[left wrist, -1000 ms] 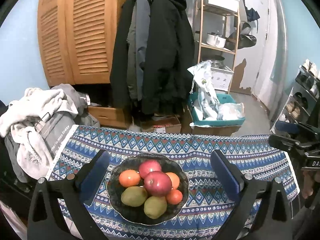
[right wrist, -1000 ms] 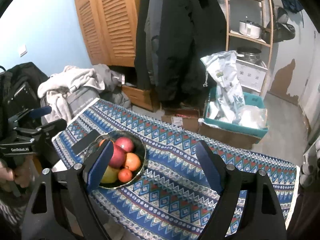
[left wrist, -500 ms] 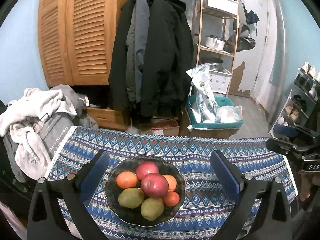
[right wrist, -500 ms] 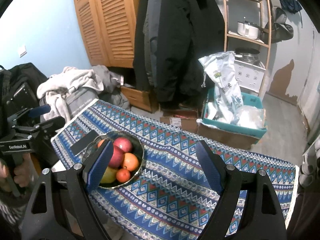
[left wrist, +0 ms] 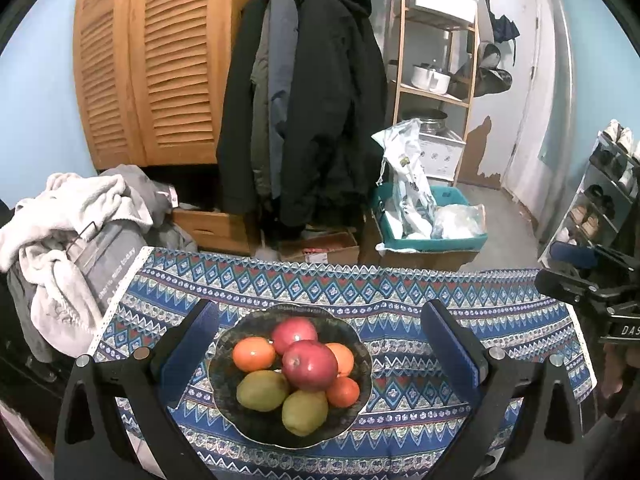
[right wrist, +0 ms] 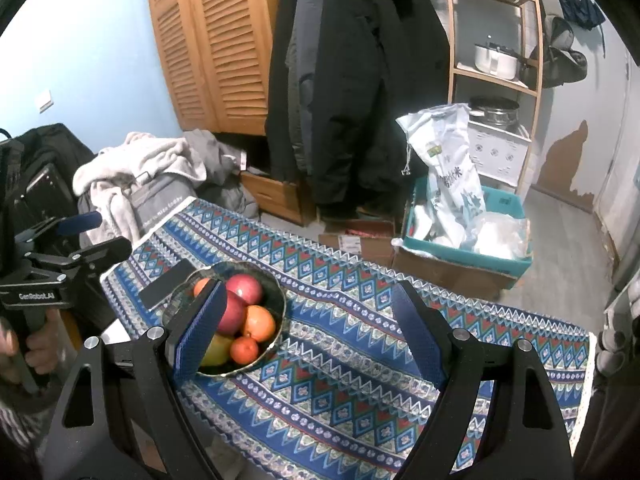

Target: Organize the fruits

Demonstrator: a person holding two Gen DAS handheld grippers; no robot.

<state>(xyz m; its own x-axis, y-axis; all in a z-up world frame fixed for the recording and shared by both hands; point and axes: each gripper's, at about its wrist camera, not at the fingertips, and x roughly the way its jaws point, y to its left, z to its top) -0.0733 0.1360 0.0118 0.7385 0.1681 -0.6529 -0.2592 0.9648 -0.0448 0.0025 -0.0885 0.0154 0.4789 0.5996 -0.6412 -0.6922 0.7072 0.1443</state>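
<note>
Both spread wide, gripping nothing: left gripper [left wrist: 320,344] framing a dark scalloped bowl [left wrist: 228,384] of smooth red apples [left wrist: 310,365], oranges [left wrist: 254,354], green mangoes [left wrist: 262,390]; right gripper [right wrist: 308,328] over bare blue zigzag-patterned tablecloth [right wrist: 340,368], bowl near-left.

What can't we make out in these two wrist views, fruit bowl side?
- Bowl, right wrist view: near-left part and the green fruit partly covered by the right gripper's left finger.
- Flat dark object beside the bowl, right wrist view: identity unclear; in the left wrist view it doesn't show at all.
- Bowl's floor, left wrist view: buried under the piled fruit, topped by a red apple.
</note>
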